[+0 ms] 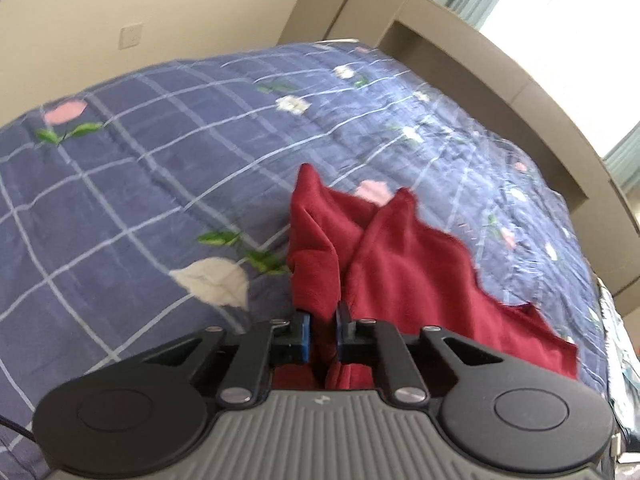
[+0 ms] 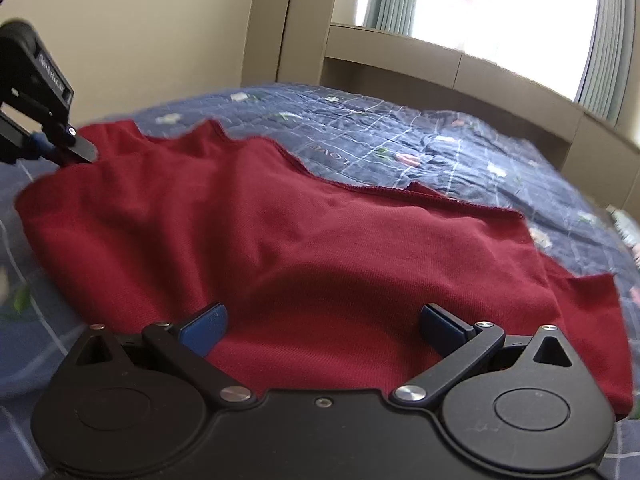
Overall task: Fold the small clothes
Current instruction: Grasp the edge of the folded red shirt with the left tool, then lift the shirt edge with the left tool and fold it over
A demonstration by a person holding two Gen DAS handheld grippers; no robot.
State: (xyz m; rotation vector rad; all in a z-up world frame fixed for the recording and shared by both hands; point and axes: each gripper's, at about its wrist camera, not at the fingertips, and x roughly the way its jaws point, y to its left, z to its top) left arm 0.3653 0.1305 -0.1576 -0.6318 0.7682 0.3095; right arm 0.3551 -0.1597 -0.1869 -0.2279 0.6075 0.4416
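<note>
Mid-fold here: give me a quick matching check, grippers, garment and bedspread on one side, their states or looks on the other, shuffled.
1. left gripper
2. right gripper
3. red garment
4. bedspread

a. blue with a grid and flowers
b. jaws wide apart above the cloth
c. spread over the bed, one edge lifted
d. pinching red fabric

Pairs: 1-d, 2-b, 3-c, 4-a

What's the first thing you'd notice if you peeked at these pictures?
The big red cloth spread on the blue flowery bedspread jumps out first. The left gripper is pinching a bunched edge of it, while the right gripper hangs wide open over the middle. A bright window glows behind the bed.
</note>
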